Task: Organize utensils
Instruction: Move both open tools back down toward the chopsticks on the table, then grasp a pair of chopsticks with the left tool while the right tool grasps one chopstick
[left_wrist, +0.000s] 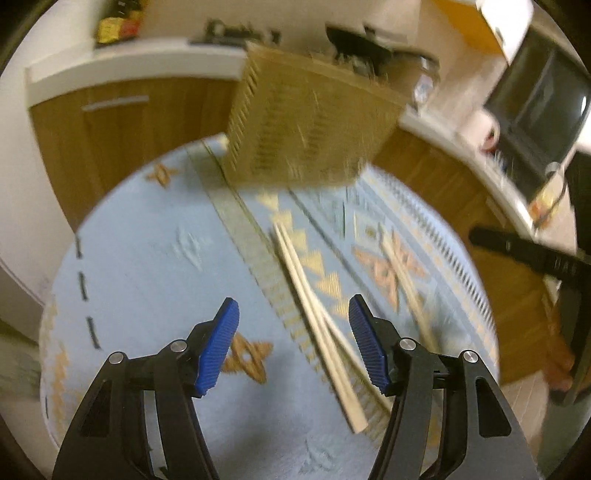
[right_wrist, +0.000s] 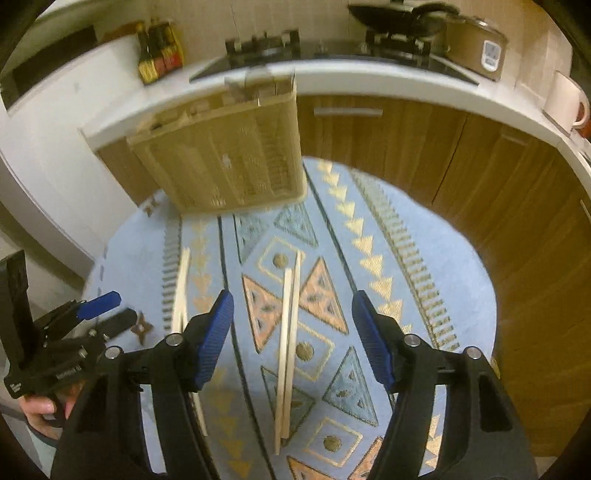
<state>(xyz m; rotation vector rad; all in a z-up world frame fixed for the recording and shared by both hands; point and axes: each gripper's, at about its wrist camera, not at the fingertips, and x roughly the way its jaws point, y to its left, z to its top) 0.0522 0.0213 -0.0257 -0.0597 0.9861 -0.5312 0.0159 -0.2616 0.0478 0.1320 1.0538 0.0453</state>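
Two chopstick pairs (right_wrist: 288, 350) (right_wrist: 183, 291) are left lying on the tablecloth (right_wrist: 424, 258), lower centre; basket (right_wrist: 229, 158), upper centre. Left gripper (left_wrist: 293, 339) and right gripper (right_wrist: 291, 332) are spread, empty.

My grippers: left (left_wrist: 293, 347), right (right_wrist: 293, 339), black frames, ribbed blue pads (right_wrist: 212, 343), silver screws; bare hand (right_wrist: 40, 408).
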